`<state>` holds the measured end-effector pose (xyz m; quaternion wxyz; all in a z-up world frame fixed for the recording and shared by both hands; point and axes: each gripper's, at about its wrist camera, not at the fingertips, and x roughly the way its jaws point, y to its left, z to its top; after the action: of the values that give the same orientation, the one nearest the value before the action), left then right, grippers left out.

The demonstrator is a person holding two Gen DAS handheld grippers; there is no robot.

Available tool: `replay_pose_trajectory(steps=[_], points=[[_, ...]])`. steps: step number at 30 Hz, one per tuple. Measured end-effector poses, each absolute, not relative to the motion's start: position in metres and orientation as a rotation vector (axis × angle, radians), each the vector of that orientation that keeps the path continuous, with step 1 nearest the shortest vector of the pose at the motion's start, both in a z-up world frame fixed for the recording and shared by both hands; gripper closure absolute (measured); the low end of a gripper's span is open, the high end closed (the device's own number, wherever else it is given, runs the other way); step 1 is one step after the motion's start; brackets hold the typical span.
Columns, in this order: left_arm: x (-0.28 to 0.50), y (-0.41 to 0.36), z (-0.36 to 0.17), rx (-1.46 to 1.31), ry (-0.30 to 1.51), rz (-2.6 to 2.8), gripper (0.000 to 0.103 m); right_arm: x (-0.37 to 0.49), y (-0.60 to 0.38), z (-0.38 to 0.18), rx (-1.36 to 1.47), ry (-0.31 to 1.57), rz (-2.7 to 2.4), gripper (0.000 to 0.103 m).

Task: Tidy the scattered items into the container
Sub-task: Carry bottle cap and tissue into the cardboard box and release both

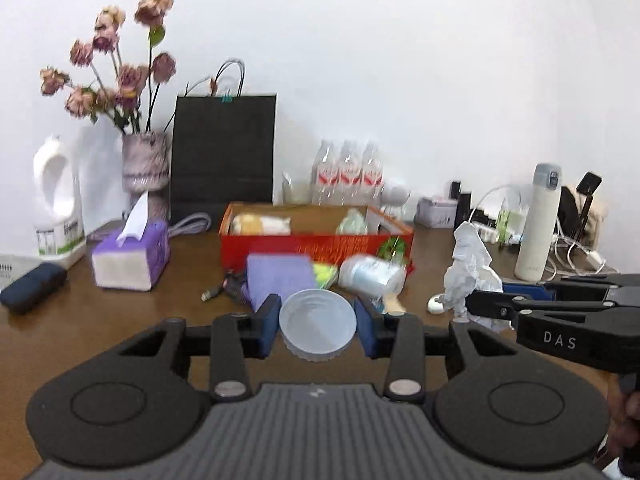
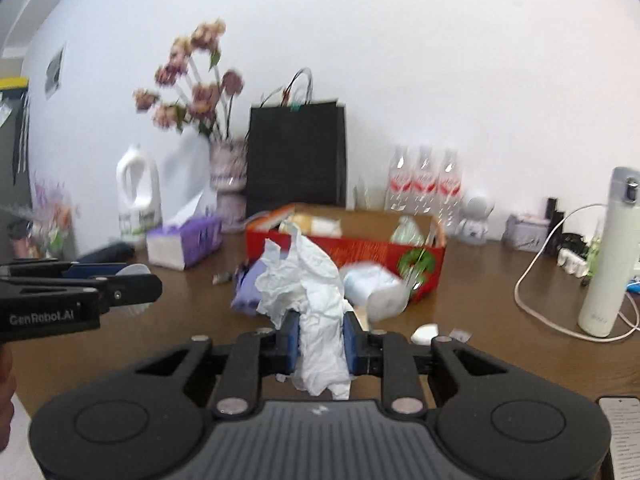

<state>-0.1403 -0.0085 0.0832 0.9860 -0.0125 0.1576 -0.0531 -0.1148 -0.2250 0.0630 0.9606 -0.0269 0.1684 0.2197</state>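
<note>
Over table, left to right: we clamp left gripper point(image 1: 316, 322) on lid point(image 1: 317, 326), right gripper point(image 2: 320, 338) on tissue wad point(image 2: 308, 288). Box point(image 1: 312, 244) lies straight ahead of both, long axis crosswise, open top up; left seems nearer. Roll point(image 1: 370, 276), purple pack point(image 1: 280, 276) wait before box.

Both views bright, even, diffuse indoor light; white wall point(image 1: 400, 60) near blown out. Shadows soft. Motion blur smears flowers point(image 1: 116, 60), water bottles point(image 1: 348, 172), red box point(image 2: 344, 252). Strong fisheye bending, dark vignette in the corners.
</note>
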Motion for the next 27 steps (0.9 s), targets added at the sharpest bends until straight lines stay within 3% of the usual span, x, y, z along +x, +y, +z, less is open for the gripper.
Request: replay_pose_trajectory(steps=[6, 12, 22, 24, 27], points=[[-0.099, -0.006, 0.097, -0.054, 0.250, -0.094, 0.062, -0.074, -0.228, 0.080, 0.007, 0.333, 0.442, 0.082], [0.003, -0.008, 0.125, -0.074, 0.121, -0.032, 0.062, 0.019, -0.203, 0.116, -0.011, 0.244, 0.443, 0.082], [0.171, 0.004, 0.154, -0.045, 0.122, 0.019, 0.062, 0.182, -0.162, 0.148, -0.057, 0.220, 0.399, 0.082], [0.210, 0.006, 0.157, -0.079, 0.200, 0.000, 0.062, 0.226, -0.157, 0.152, -0.059, 0.313, 0.422, 0.082], [0.280, -0.001, 0.148, -0.040, 0.438, -0.090, 0.062, 0.316, -0.153, 0.150, -0.030, 0.638, 0.468, 0.081]])
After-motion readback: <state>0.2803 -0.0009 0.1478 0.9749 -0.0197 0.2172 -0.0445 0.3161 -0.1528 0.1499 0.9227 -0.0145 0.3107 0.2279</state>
